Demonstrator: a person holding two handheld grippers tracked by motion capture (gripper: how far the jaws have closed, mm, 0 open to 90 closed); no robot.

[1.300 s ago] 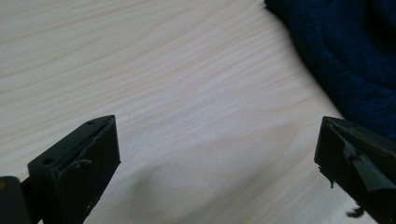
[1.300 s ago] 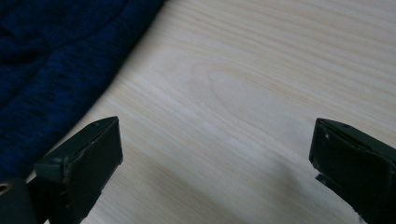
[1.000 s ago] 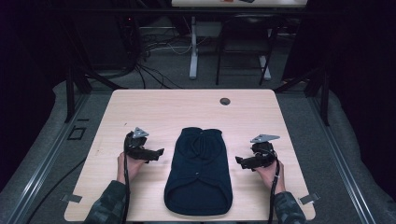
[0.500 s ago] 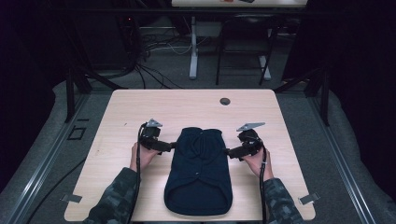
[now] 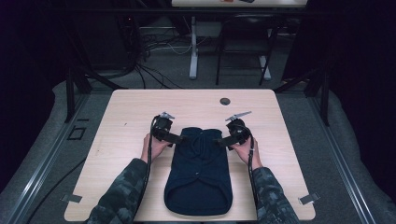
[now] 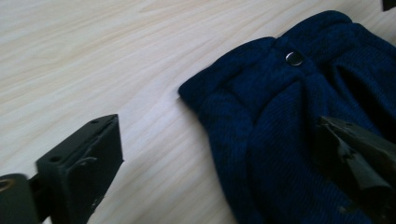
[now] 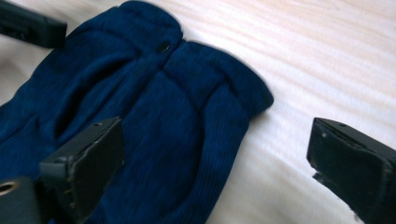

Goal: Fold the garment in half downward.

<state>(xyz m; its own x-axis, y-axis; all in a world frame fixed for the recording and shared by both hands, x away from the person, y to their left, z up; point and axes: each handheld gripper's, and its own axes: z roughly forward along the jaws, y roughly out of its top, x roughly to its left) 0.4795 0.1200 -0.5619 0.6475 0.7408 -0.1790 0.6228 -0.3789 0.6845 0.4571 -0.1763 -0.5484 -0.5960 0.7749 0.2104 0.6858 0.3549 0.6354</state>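
With the dark blue shorts [image 5: 200,171] flat on the bench [image 5: 121,116], the left gripper [image 5: 176,138] and right gripper [image 5: 221,139] straddle the waistband corners, jaws wide open, nothing gripped; grasping remains.

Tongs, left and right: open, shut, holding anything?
Left tongs: open, straddling the left waist edge of the dark blue corduroy trousers, nothing gripped.
Right tongs: open, straddling the right waist edge, nothing gripped.

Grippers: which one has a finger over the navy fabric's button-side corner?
Both do: the left gripper straddles the left waistband corner of the navy garment, the right gripper the right; both open.
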